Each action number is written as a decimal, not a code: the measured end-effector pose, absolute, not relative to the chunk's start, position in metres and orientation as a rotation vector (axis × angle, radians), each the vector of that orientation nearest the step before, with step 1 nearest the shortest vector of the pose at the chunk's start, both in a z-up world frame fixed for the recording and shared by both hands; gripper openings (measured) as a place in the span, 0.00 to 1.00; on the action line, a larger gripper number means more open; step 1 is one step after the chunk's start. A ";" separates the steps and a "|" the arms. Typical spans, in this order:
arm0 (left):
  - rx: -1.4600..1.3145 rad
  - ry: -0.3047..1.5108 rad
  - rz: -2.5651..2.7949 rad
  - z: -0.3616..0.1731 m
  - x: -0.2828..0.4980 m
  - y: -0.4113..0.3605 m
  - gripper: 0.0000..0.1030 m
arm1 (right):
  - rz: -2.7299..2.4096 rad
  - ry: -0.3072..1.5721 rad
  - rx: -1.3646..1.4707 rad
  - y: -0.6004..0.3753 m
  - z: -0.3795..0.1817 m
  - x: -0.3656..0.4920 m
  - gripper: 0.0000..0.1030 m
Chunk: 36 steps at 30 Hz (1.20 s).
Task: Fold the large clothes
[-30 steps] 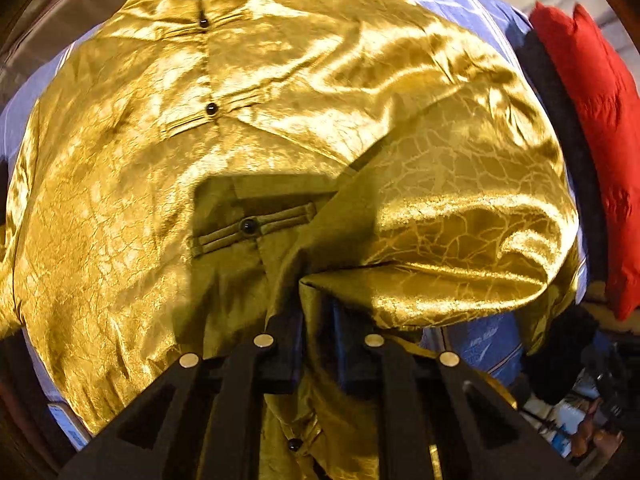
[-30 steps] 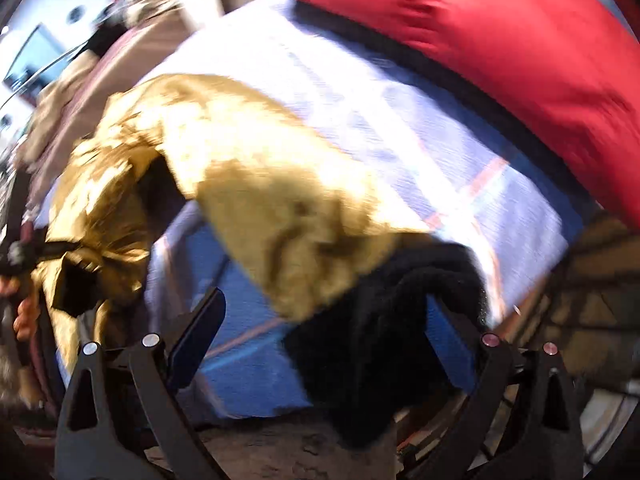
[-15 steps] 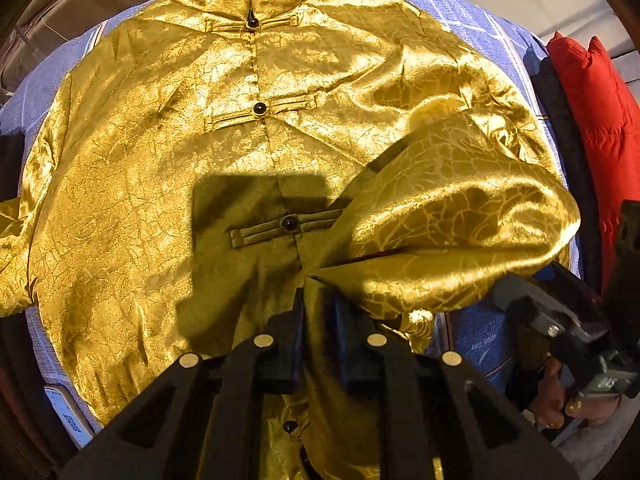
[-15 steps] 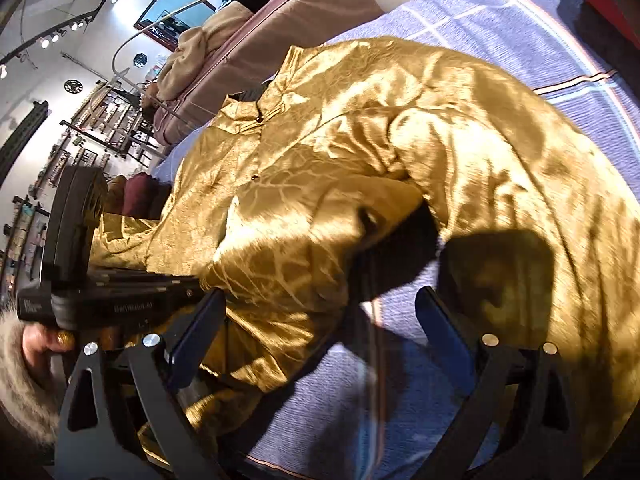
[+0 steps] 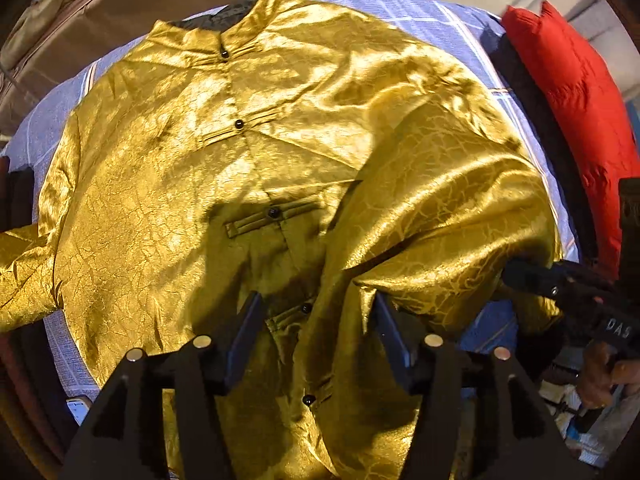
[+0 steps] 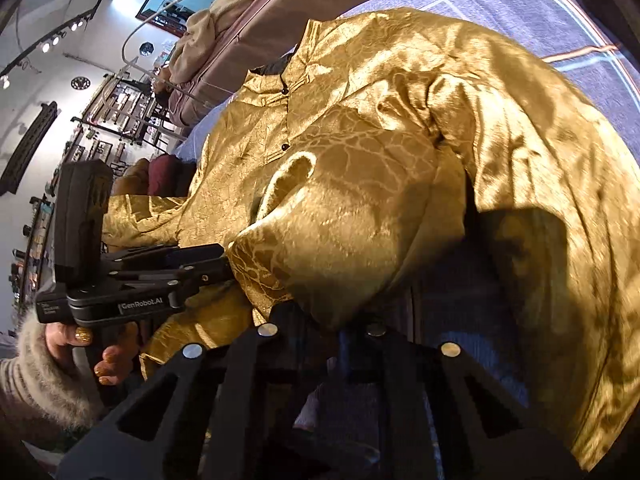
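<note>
One gold shirt covers the checked blue bedspread (left jaws opening, right jaws pinching its sleeve).

Warm, hard light hits the gold jacket, so the satin throws bright glare patches all over. A blocky dark shadow sits mid-jacket in both views. Heavy fisheye bending with black vignette corners. Right wrist view is a bit motion-smeared toward its right edge.
</note>
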<state>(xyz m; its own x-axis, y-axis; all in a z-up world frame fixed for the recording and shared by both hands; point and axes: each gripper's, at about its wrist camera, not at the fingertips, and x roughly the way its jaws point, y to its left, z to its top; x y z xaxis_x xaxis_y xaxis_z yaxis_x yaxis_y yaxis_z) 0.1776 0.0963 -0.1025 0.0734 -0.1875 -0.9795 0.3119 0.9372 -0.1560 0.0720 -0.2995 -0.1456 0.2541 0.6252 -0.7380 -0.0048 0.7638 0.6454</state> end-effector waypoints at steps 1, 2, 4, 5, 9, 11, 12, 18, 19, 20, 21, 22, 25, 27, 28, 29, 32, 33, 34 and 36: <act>0.121 1.434 -0.397 -0.095 0.166 0.088 0.65 | 0.451 1.260 0.611 -0.314 -0.136 0.059 0.10; 0.134 1.418 -0.416 -0.087 0.146 0.072 0.71 | 0.441 1.259 0.636 -0.325 -0.128 0.049 0.10; 0.146 1.396 -0.484 -0.078 0.126 0.051 0.75 | 0.413 1.250 0.679 -0.350 -0.113 0.028 0.08; 0.150 1.392 -0.519 -0.075 0.115 0.045 0.78 | 0.388 1.255 0.683 -0.362 -0.107 0.019 0.08; 0.200 1.394 -0.601 -0.095 0.068 -0.025 0.84 | 0.277 1.296 0.611 -0.405 -0.095 -0.005 0.08; 0.262 1.417 -0.620 -0.114 0.053 -0.055 0.84 | 0.200 1.336 0.520 -0.417 -0.100 -0.007 0.08; 0.287 1.415 -0.632 -0.119 0.049 -0.059 0.84 | 0.160 1.356 0.465 -0.420 -0.104 -0.006 0.08; 0.412 1.346 -0.534 -0.132 0.042 -0.055 0.84 | 0.008 1.366 0.268 -0.417 -0.112 -0.007 0.09; 0.419 1.335 -0.493 -0.135 0.044 -0.048 0.84 | 0.040 1.346 0.274 -0.406 -0.110 -0.005 0.13; 0.437 1.325 -0.449 -0.140 0.045 -0.039 0.84 | 0.078 1.343 0.267 -0.391 -0.111 -0.003 0.17; 0.444 1.328 -0.416 -0.144 0.045 -0.030 0.84 | 0.122 1.356 0.250 -0.375 -0.114 -0.001 0.27; 0.441 1.342 -0.380 -0.151 0.045 -0.019 0.84 | 0.167 1.372 0.223 -0.356 -0.118 -0.001 0.32; 0.407 1.412 -0.285 -0.176 0.040 0.014 0.84 | 0.270 1.419 0.096 -0.300 -0.141 -0.004 0.33; 0.370 1.469 -0.221 -0.196 0.034 0.035 0.84 | 0.267 1.461 -0.025 -0.274 -0.164 -0.009 0.33; 0.335 1.509 -0.192 -0.208 0.033 0.044 0.84 | 0.262 1.482 -0.064 -0.265 -0.176 -0.011 0.33; 0.285 1.560 -0.169 -0.221 0.033 0.054 0.91 | 0.248 1.503 -0.108 -0.258 -0.189 -0.013 0.33; 0.143 1.588 -0.128 -0.234 0.037 0.070 0.95 | 0.229 1.508 -0.237 -0.245 -0.214 -0.021 0.34; 0.148 1.590 -0.123 -0.235 0.038 0.068 0.96 | 0.229 1.493 -0.263 -0.242 -0.214 -0.022 0.35; 0.170 1.597 -0.118 -0.237 0.039 0.065 0.96 | 0.227 1.487 -0.285 -0.239 -0.214 -0.024 0.36; 0.202 1.609 -0.113 -0.237 0.040 0.060 0.96 | 0.231 1.487 -0.311 -0.237 -0.213 -0.025 0.37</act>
